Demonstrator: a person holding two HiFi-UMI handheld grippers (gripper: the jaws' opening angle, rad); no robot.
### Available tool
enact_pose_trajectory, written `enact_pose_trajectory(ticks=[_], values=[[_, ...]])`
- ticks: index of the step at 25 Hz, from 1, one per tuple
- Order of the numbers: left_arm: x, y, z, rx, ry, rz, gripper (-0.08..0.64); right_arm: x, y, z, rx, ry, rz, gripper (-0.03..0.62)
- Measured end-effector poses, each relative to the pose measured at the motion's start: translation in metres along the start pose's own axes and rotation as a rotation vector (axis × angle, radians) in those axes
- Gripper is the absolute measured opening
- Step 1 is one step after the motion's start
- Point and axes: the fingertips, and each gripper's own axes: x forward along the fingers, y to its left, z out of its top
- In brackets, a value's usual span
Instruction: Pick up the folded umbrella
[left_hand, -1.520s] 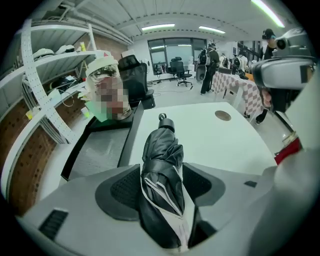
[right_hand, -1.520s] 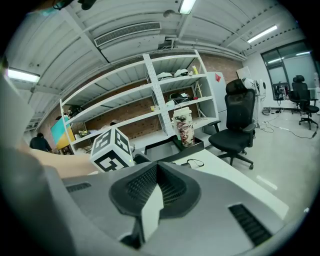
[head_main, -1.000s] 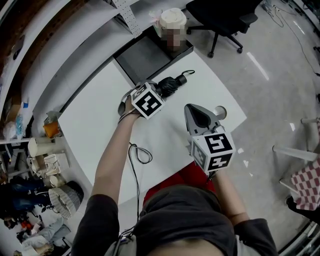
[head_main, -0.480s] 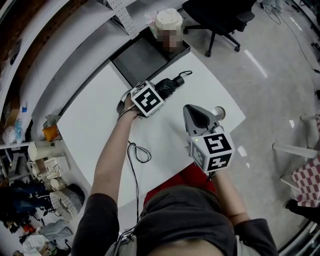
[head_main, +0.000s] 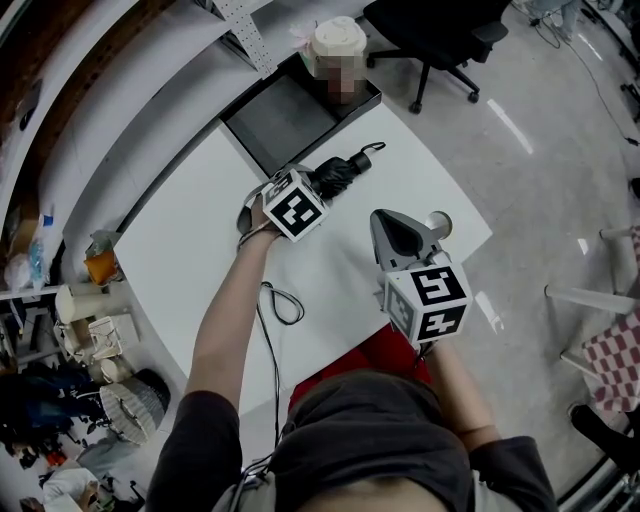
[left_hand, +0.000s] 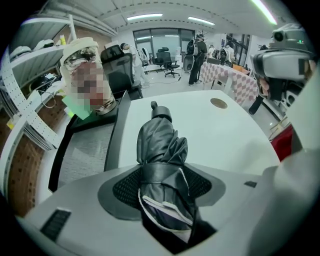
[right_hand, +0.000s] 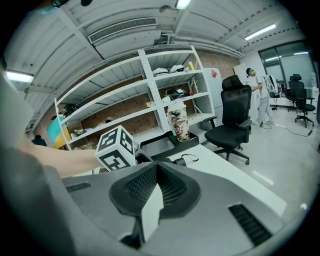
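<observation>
Now, step in hand: seating a grip on the folded umbrella (left_hand: 159, 150) ahead of the lift.
Umbrella's place: it lies on the white tabletop (head_main: 200, 250), on the far side from the person, just beside a dark tray (head_main: 280, 120), with its handle (head_main: 368, 153) and wrist loop pointing far right.
Left hand-held gripper (left_hand: 162, 190): it tips steeply down over the canopy end. Its jaws have just been closing, the umbrella is between them, and both pads look pressed against the bunched fabric at the strap.
Right hand-held gripper (right_hand: 152, 187): its jaws are together on nothing, and it hangs over the near right of the tabletop, well apart from the umbrella.
Grip check: soft fabric gives way, so the 2 pads probably need to squeeze through to the stiff ribs underneath, not only the loose folds.
Lift: straight up looks best, since the handle end is likely heavier and may droop.
Risk: the grip sits toward 1 end, so the umbrella could pivot or slide out.
Helper: the right hand-held gripper is free to support the handle if it sags.
</observation>
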Motion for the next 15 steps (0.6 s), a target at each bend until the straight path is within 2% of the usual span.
enact_pose_trajectory(ticks=[3, 8, 15], values=[[-0.001, -0.003, -0.001, 0.015, -0.002, 0.035, 0.259, -0.003, 0.000, -0.002, 0.003, -0.002, -0.009, 0.018], [-0.003, -0.012, 0.006, 0.010, -0.029, 0.044, 0.259, -0.011, -0.002, -0.002, 0.005, -0.012, -0.029, 0.018], [-0.017, -0.036, 0.040, -0.009, -0.142, 0.026, 0.259, -0.030, -0.009, 0.000, 0.023, -0.041, -0.079, 0.018]])
